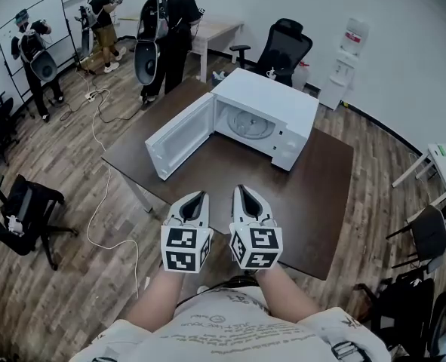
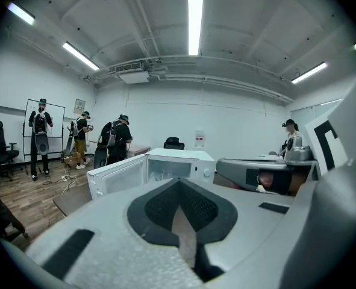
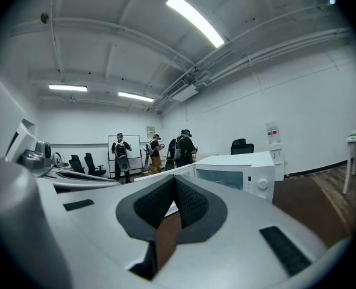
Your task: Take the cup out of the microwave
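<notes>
microwave (image 1: pixel 272 104): on the table (image 1: pixel 230 173), door (image 1: pixel 179 136) swung open
left gripper (image 1: pixel 195 196): jaws together, empty, over the table's near edge
right gripper (image 1: pixel 242 190): jaws together, empty, beside the left

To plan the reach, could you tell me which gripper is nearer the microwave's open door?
Left. The left gripper is in front of the door; the right gripper is beside it, farther off.

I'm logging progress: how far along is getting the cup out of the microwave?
Done: the microwave door stands open. In hand: nothing; the left gripper and right gripper hover over the near edge of the table, jaws together and empty. Left: reaching in and lifting the cup out, though only the turntable shows inside; no cup is visible.
</notes>
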Demonstrator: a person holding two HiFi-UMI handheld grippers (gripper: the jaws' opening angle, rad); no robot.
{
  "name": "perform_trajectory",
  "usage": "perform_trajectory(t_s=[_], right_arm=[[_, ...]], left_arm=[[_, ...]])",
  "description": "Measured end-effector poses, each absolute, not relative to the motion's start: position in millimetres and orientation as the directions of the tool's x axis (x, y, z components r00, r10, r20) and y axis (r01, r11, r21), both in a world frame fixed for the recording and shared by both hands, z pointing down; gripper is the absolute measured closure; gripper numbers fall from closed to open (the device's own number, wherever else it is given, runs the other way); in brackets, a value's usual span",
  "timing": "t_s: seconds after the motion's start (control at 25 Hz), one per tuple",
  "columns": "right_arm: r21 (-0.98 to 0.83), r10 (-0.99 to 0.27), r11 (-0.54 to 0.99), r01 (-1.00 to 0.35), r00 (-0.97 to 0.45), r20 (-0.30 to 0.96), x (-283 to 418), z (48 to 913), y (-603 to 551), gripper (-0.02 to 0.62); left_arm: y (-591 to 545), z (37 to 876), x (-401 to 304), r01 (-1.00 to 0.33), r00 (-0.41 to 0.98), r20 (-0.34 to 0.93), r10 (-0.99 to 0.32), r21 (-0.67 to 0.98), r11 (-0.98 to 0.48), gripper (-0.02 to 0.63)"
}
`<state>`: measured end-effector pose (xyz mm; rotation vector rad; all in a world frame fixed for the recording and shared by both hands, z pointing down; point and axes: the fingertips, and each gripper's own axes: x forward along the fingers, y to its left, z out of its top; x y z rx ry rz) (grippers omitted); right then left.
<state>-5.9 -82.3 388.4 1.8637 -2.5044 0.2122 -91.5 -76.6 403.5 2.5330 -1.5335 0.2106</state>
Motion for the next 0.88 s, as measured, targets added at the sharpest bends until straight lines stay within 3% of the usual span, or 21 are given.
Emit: perform_trajectory(t_s=[0.88], right_arm=[[-0.125,-0.97,0.157,-0.98,-0.177,0.167,17,426,-231,0.58]], left_arm=[[-212,437,-81,-0.845,0.526,0.293,-0.799,0.07,-0.53,0.592]])
